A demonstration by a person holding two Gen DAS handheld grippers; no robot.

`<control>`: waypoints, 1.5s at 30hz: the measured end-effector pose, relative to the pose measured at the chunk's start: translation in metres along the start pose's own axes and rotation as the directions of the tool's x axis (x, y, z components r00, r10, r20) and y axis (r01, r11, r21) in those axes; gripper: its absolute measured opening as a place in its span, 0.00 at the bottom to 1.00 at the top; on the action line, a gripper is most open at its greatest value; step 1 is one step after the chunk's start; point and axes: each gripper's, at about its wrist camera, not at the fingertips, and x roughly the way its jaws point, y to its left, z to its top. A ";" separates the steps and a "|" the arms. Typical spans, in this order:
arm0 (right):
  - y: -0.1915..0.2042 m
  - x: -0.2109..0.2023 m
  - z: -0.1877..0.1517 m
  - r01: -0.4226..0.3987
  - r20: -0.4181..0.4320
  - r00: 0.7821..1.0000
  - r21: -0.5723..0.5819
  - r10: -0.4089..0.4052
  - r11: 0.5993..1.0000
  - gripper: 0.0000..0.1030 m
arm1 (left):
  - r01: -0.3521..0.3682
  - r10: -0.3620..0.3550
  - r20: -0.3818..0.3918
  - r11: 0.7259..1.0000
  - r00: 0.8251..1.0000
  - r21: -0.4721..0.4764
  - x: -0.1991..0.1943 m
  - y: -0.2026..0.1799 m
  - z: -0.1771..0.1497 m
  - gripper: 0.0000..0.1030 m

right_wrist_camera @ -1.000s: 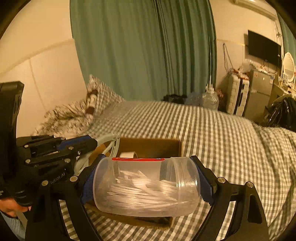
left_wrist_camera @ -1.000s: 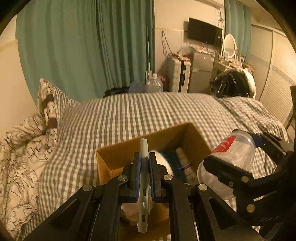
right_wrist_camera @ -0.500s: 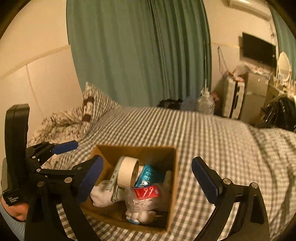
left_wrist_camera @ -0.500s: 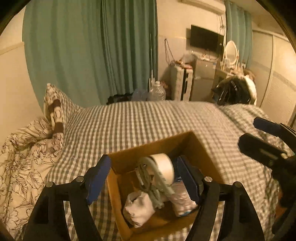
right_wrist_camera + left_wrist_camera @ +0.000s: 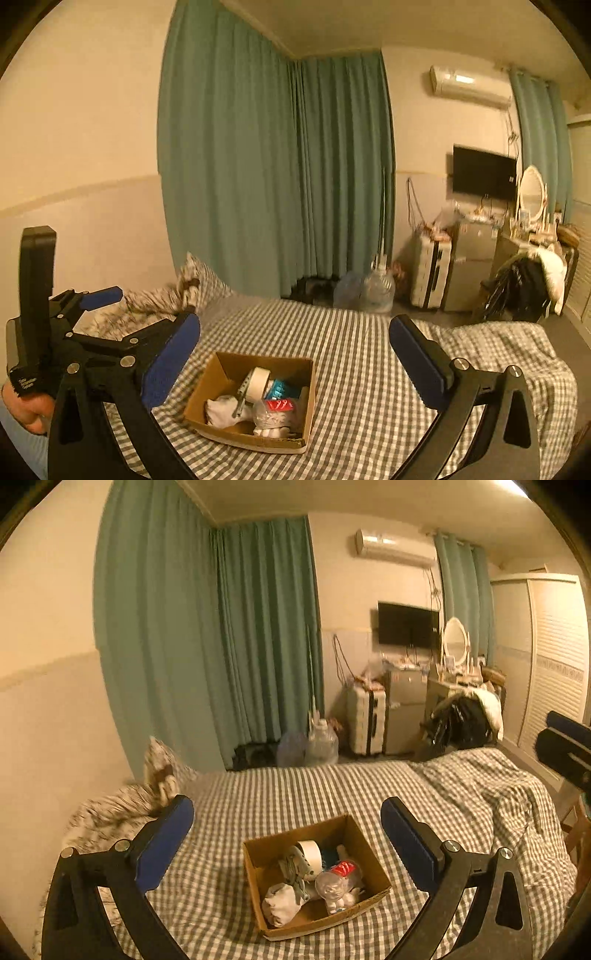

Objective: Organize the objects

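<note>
Both claws, left (image 5: 287,843) and right (image 5: 294,360), hang wide apart, empty, high above my box (image 5: 376,867) on the bed (image 5: 295,786). Tape (image 5: 310,854), jar (image 5: 338,880) and cloth (image 5: 279,904) lie inside, below between my fingers; likely gathered there for tidiness.

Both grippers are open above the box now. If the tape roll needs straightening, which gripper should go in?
Left, marginally. The tape roll sits between the left gripper fingers, while from the right gripper the cardboard box lies left of centre. Both are open and raised.
</note>
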 end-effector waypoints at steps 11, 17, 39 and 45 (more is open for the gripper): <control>-0.008 -0.045 -0.051 0.091 0.056 0.994 -0.018 -0.089 0.996 1.00 | -0.079 0.083 0.080 0.995 0.993 -0.056 -0.044 -0.016 -0.066 1.00; -0.023 0.009 -0.131 0.109 -0.082 0.991 0.030 -0.106 0.994 1.00 | -0.070 0.072 0.047 0.997 0.996 -0.030 -0.021 -0.032 -0.134 1.00; -0.015 0.060 -0.173 0.157 -0.180 0.971 -0.017 -0.157 0.987 1.00 | -0.125 0.114 -0.111 0.988 0.987 -0.093 0.022 -0.020 -0.178 1.00; -0.018 0.058 -0.171 0.166 -0.178 0.970 -0.009 -0.165 0.986 1.00 | -0.121 0.111 -0.119 0.989 0.987 -0.081 0.023 -0.023 -0.178 1.00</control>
